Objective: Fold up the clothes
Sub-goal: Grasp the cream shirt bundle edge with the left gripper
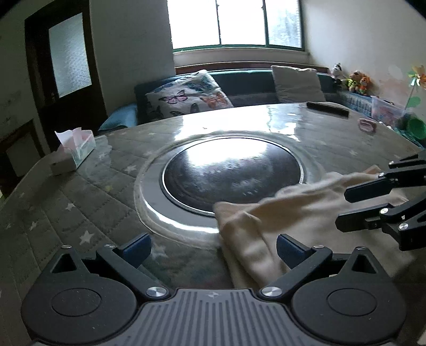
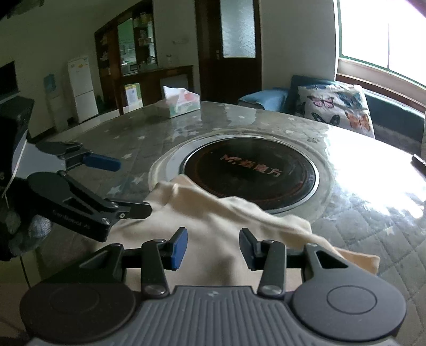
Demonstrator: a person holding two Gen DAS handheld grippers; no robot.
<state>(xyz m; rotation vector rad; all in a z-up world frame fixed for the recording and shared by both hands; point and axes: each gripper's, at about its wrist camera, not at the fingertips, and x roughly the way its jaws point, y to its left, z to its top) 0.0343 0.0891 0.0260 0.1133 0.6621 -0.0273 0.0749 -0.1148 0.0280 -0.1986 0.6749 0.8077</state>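
The left gripper (image 1: 213, 248), black with blue-padded fingertips, hovers with its jaws spread wide and nothing between them. Its right fingertip (image 1: 289, 251) hangs over the edge of a cream-coloured soft fabric garment (image 1: 287, 213); its left fingertip is over the grey quilted star-patterned table cover (image 1: 66, 202). The right gripper (image 2: 210, 246), of the same build, also stands parted, jaws apart above the rumpled garment and clasping none of it. In the right wrist view the left gripper (image 2: 127, 186) enters from the left, one finger at the garment's near-left corner, though whether it touches the cloth cannot be told.

The garment lies loosely heaped on the near side of the round black glass cooktop (image 1: 231, 173) set into the middle of the table, and one folded edge spills across the cooktop's silver ring onto the dark glass. Its far corner (image 2: 359, 259) trails to the right of the cooktop, flat on the cover.

Left of the cooktop, near the table's edge, sits a tissue box (image 1: 77, 149) with pink-white tissue sticking up. Beyond the cooktop, at the far right of the table, lies a dark flat bar-shaped object (image 1: 327, 107). Behind the table, past the cooktop, a butterfly-print cushion (image 1: 186, 95) leans on a dark blue sofa under a bright window (image 1: 234, 22).
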